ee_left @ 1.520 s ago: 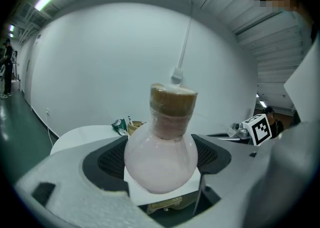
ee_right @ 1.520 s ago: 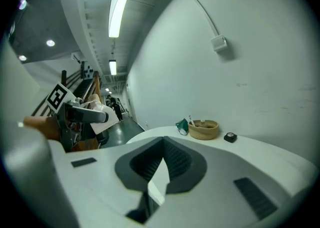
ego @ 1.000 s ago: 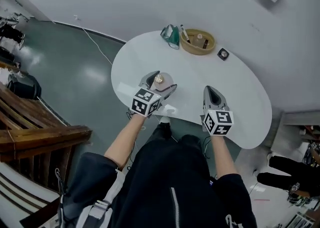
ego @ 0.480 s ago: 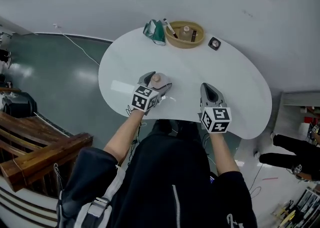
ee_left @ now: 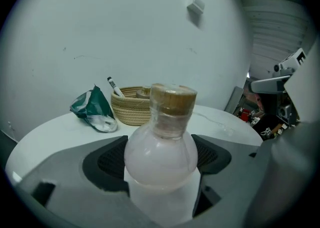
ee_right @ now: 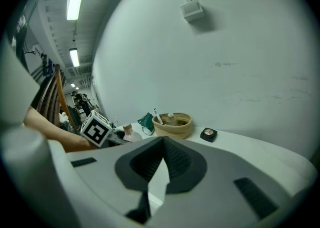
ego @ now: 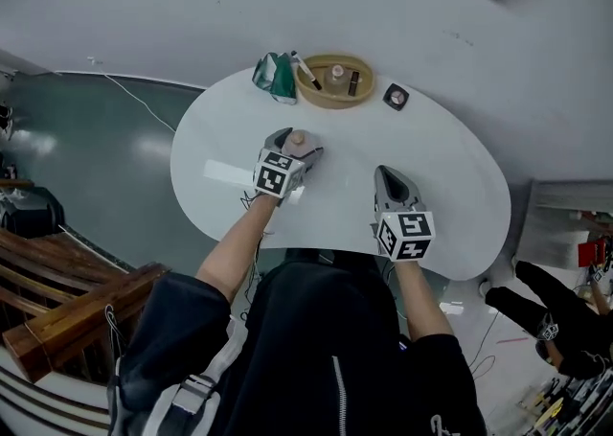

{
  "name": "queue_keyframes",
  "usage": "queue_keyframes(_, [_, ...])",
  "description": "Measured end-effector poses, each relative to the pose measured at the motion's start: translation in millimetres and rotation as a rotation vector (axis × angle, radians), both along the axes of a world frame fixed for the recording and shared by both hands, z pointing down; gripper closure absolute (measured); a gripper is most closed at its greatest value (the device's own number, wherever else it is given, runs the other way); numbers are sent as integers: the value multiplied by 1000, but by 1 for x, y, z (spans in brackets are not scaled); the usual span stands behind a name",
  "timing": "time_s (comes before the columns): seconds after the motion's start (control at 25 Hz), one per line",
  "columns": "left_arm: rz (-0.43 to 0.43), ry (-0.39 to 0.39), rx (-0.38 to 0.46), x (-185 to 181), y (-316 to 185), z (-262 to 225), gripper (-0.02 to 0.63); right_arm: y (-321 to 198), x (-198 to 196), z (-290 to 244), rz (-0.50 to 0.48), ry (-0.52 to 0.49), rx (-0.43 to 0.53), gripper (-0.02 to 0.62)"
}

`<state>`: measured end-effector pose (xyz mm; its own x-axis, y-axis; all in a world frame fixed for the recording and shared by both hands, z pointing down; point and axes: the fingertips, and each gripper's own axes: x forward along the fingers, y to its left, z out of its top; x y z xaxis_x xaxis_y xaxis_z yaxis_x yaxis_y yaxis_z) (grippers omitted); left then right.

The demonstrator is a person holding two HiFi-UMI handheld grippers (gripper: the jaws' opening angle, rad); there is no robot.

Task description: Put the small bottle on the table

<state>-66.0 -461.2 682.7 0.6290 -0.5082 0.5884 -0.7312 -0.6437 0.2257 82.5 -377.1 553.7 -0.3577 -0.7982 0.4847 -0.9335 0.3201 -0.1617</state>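
The small bottle (ego: 298, 140), pale pink with a tan cap, stands upright between the jaws of my left gripper (ego: 294, 149), which is shut on its body. It is over the left middle of the white round table (ego: 450, 166). In the left gripper view the bottle (ee_left: 161, 147) fills the centre, with a dark pad on each side. Whether its base touches the table is hidden. My right gripper (ego: 388, 181) is over the table's near side, shut and holding nothing; its jaws (ee_right: 162, 144) meet at the tips.
A woven basket (ego: 335, 81) with a small bottle and other items sits at the table's far edge by the wall. A green pouch (ego: 274, 76) lies to its left, a small black compact (ego: 397, 96) to its right. A wooden bench (ego: 57, 329) stands on the floor at left.
My left gripper has carried the bottle farther over the table, toward the basket. The right gripper keeps about the same place near the front edge.
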Motion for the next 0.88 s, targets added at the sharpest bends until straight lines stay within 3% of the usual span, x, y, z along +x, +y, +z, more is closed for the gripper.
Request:
queue_keyframes(0.44, [-4, -77, -79, 37, -45, 54, 210, -5, 56, 15, 91, -2, -53, 594])
queue_keyframes(0.6, [-15, -72, -89, 47, -47, 61, 209, -5, 69, 20, 105, -6, -72, 594])
queue_keyframes(0.88, [29, -145, -35, 57, -45, 69, 207, -4, 65, 23, 100, -21, -75, 594])
